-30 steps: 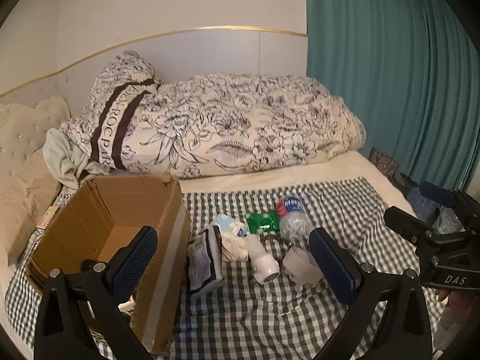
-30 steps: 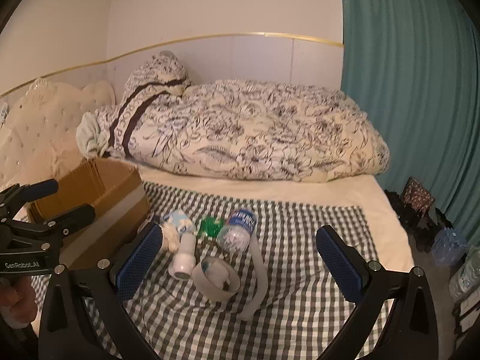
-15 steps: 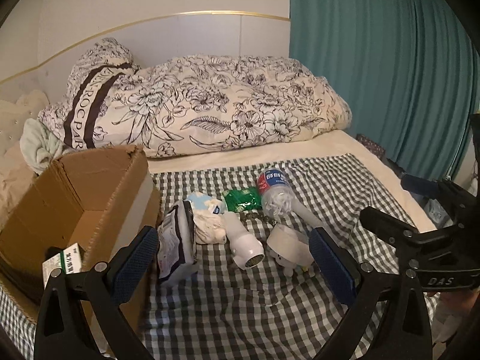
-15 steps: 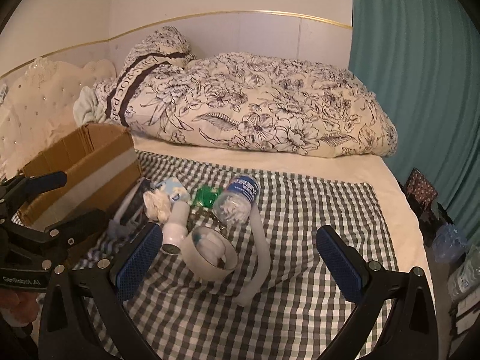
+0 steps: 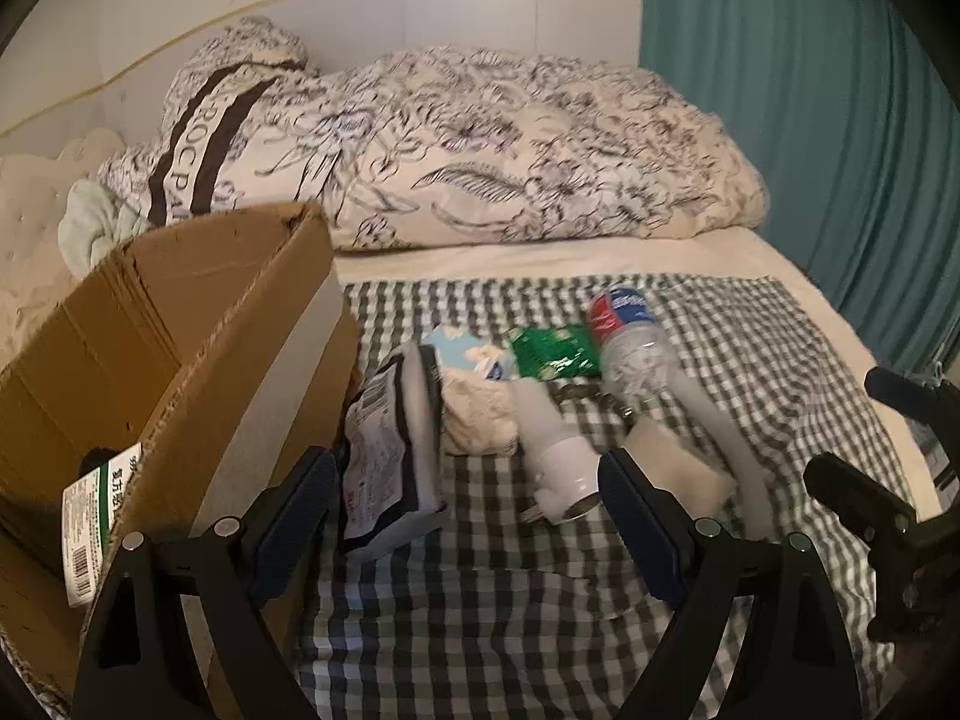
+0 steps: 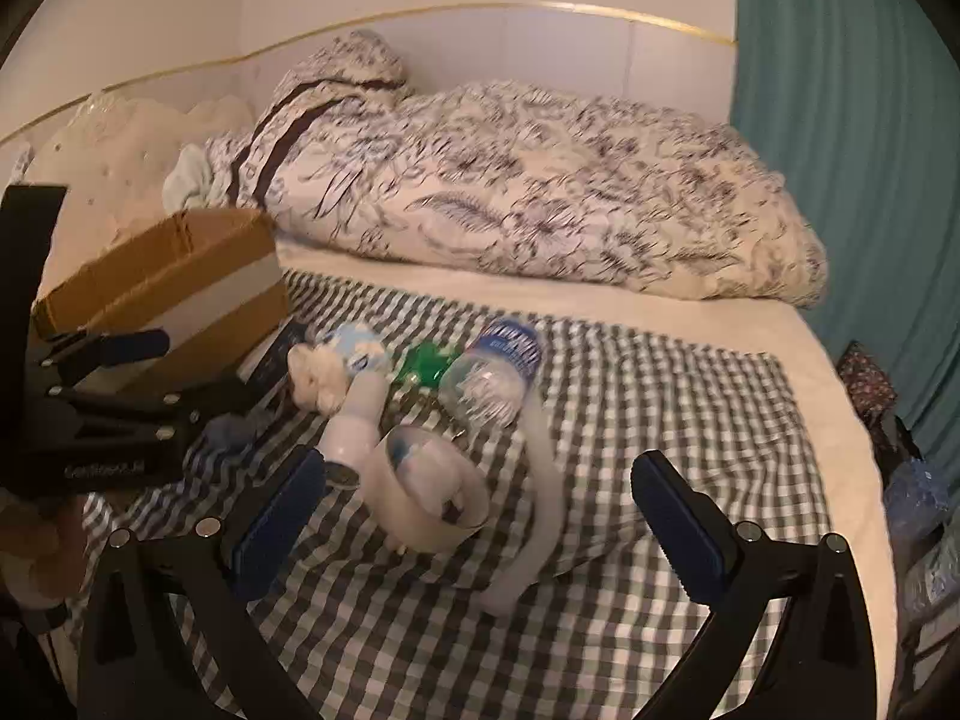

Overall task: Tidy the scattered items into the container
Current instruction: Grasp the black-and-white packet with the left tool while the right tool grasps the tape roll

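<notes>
Cardboard forms the container: an open cardboard box [image 5: 180, 324] stands at the left edge of the gingham cloth [image 5: 492, 612] on the bed, a small carton [image 5: 96, 528] already inside. We find the loose items bunched beside it: a flat packet [image 5: 390, 456] against the box wall, a white adapter [image 5: 555, 456], a green sachet [image 5: 555, 351], a plastic bottle [image 5: 630, 348] and a tape roll [image 6: 429, 492].

Left gripper [image 5: 465, 516] and right gripper [image 6: 480, 510] are closing from wide, nothing between the fingers.

We judge the packet light and limp, best pinched across its upper edge; the roll is stiffer, taken across its rim.

Only the left view shows the box interior; only the right view shows the roll's open hoop.
</notes>
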A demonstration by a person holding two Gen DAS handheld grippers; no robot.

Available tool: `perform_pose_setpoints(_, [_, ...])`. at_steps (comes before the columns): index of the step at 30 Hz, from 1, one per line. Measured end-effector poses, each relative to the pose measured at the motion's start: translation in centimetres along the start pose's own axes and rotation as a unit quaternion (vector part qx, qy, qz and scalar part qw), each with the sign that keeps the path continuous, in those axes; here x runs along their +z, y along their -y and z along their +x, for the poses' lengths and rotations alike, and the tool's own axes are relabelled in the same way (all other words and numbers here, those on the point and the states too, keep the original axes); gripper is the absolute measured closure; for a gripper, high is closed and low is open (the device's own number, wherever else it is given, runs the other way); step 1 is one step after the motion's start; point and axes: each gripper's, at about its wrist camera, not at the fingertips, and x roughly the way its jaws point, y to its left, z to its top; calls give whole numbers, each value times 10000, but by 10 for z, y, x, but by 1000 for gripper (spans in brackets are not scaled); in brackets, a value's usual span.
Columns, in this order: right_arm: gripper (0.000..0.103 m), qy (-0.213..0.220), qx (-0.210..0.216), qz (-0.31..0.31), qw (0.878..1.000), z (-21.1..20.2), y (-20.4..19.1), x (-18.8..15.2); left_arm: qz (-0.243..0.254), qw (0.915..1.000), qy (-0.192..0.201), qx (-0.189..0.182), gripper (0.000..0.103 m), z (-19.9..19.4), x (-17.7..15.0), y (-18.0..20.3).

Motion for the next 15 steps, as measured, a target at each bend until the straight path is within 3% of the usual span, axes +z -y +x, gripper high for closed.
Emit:
perform_pose_setpoints(4, [31,-238,260,-14,9994,18,-3,-6,-44,9999,-98,20,13,12,-1,-1])
perform_pose_setpoints(7, [31,-378,326,-71,9987,30,-6,-10,-85,9997,-219,115,15,24,-1,0])
perform_pose_setpoints(12, [31,-509,351,-192,9979,44,-9,-13,-329,9970,-619,332,39,50,-3,-9])
perform_pose_setpoints(15, [31,-558,392,-213,9974,53,-10,-15,-313,9960,-745,390,41,60,-7,-11])
